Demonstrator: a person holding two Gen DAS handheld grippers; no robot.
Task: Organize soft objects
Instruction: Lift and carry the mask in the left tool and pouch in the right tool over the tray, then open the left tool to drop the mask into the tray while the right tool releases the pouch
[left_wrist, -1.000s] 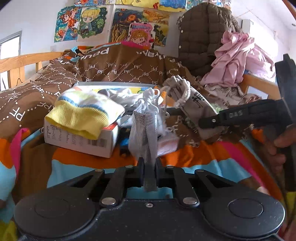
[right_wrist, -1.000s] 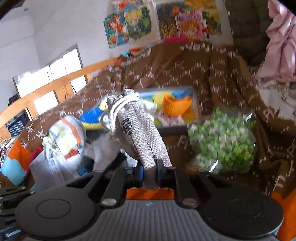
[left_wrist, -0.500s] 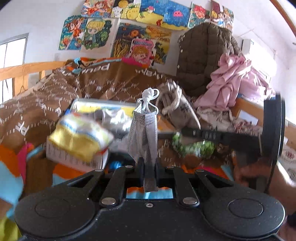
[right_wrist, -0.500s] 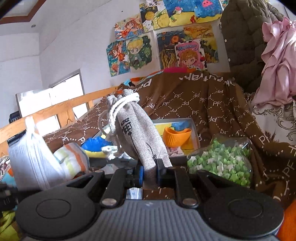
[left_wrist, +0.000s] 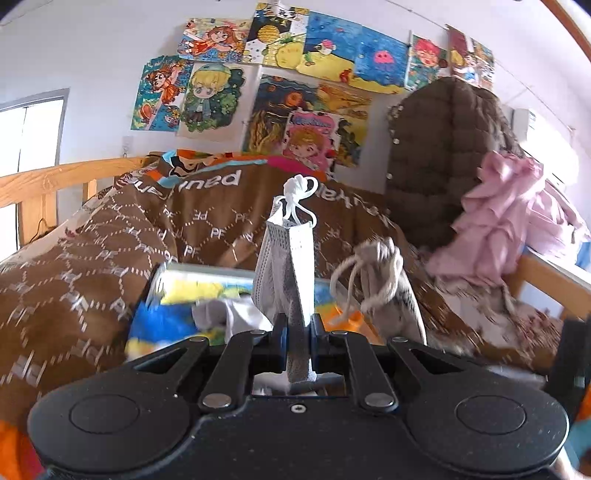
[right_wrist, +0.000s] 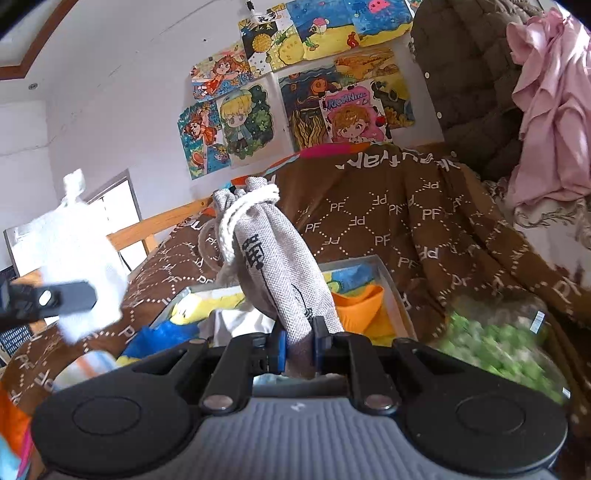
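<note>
My left gripper (left_wrist: 298, 334) is shut on a folded white face mask (left_wrist: 286, 266) that stands upright, its ear loops knotted on top. My right gripper (right_wrist: 299, 347) is shut on a grey linen drawstring pouch (right_wrist: 275, 266) with a white cord. Both are held above an open box (right_wrist: 388, 275) on the bed, filled with yellow, blue, white and orange soft items. The pouch also shows in the left wrist view (left_wrist: 388, 291), right of the mask. The mask shows blurred in the right wrist view (right_wrist: 79, 254), at the left.
A brown patterned blanket (left_wrist: 92, 266) covers the bed. A clear bag of green and white bits (right_wrist: 498, 343) lies right of the box. A wooden rail (left_wrist: 44, 184) runs at the left. A brown coat (left_wrist: 443, 155) and pink clothes (left_wrist: 509, 218) hang at the right.
Both grippers have risen and moved forward over the open box, still holding the mask and the pouch. The striped sock and white carton have dropped out of the left view.
</note>
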